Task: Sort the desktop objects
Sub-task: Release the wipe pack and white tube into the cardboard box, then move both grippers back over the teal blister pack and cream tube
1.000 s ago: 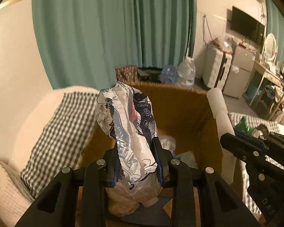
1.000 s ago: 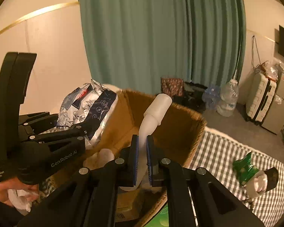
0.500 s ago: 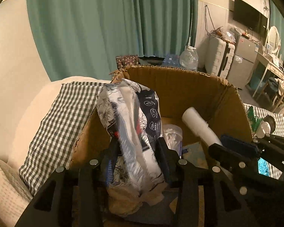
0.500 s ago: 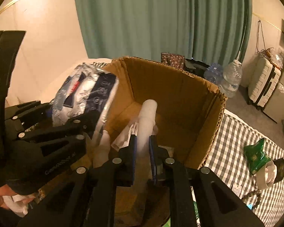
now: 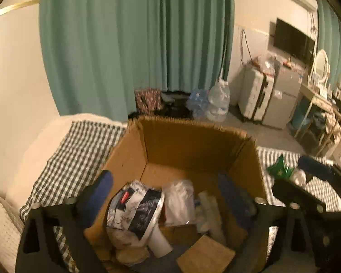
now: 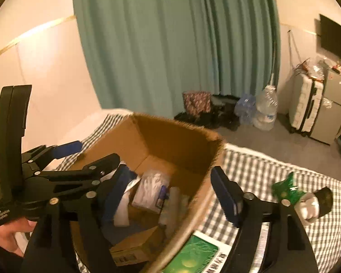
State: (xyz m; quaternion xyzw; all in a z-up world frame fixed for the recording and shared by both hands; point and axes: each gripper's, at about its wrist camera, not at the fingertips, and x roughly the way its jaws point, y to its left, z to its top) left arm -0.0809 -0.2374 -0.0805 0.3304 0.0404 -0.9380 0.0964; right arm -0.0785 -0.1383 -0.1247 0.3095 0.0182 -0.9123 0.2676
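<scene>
Green curtains (image 5: 134, 45) hang behind a bed covered with a checked cloth (image 5: 77, 154), and on this cloth stands an open cardboard box (image 5: 193, 141). Both grippers are above the box with their fingers spread wide and with nothing held between them. The left gripper (image 5: 168, 195) has its left finger outside the left wall of the box and its right finger over the inside, near the right wall. Between these two fingers, on the bottom of the box, lies a printed snack bag (image 5: 134, 211), white and dark blue with a small red label, close to the left finger. Just under it a white tube (image 5: 158, 241) shows its end, and beside the bag, toward the right finger, lies a clear plastic packet (image 5: 179, 202). The right gripper (image 6: 170, 195) has its left finger inside the box and its right finger outside the right wall, over the checked cloth. Beyond the right finger, on the cloth, lie a green wrapper (image 6: 286, 188) and a small white and black object (image 6: 316, 204); what it is I cannot tell.
</scene>
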